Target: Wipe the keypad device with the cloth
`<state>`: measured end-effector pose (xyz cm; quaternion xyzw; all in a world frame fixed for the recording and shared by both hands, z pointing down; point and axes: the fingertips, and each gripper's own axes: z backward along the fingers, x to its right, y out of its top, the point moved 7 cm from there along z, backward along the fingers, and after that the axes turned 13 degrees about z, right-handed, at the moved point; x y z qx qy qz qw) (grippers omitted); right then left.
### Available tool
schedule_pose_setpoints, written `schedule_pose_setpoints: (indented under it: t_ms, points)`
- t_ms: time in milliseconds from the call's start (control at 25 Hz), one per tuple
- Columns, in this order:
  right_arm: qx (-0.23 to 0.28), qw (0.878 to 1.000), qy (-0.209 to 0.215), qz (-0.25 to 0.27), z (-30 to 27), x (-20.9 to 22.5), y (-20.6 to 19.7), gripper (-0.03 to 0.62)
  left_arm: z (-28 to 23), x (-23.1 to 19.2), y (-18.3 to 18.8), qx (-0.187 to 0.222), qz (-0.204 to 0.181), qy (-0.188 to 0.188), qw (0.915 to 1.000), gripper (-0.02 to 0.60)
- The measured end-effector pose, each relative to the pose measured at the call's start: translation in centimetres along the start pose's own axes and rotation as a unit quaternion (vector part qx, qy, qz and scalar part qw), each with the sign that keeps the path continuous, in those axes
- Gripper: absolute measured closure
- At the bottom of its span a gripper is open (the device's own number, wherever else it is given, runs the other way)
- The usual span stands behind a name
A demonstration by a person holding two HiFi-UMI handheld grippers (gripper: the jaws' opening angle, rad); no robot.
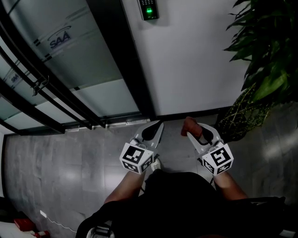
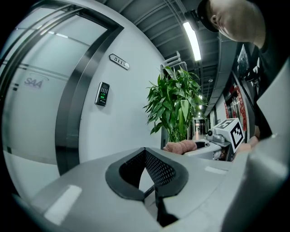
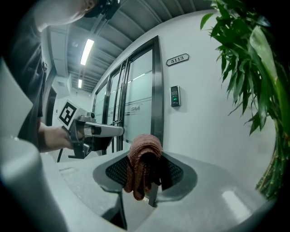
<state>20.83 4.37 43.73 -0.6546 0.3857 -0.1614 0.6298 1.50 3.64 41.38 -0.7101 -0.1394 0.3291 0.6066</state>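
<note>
The keypad device (image 1: 148, 9) is a small dark box with a green light, fixed on the white wall beside the door frame; it also shows as the keypad (image 2: 102, 94) and the keypad (image 3: 175, 96) in the gripper views. My right gripper (image 1: 192, 129) is shut on a folded reddish-brown cloth (image 3: 143, 163), whose tip sticks out at the cloth (image 1: 189, 124). My left gripper (image 1: 156, 126) is shut with nothing in it, its pads (image 2: 156, 168) meeting. Both are held low, well below the keypad.
A glass door with black frames (image 1: 56, 79) stands left of the keypad. A large potted plant (image 1: 263, 60) fills the right side near my right gripper. A room number plate (image 3: 177, 59) hangs above the keypad. Grey tiled floor (image 1: 56, 162) lies below.
</note>
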Motion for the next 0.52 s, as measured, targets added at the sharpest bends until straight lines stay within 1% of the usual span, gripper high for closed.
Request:
schedule_pose_setpoints:
  t_ms: [520]
  points:
    - [-0.003,1.000,-0.003,-0.001,0.15,-0.25,-0.23,0.448,0.10,0.11,-0.14,-0.002,0.000,-0.002,1.0000,0.566]
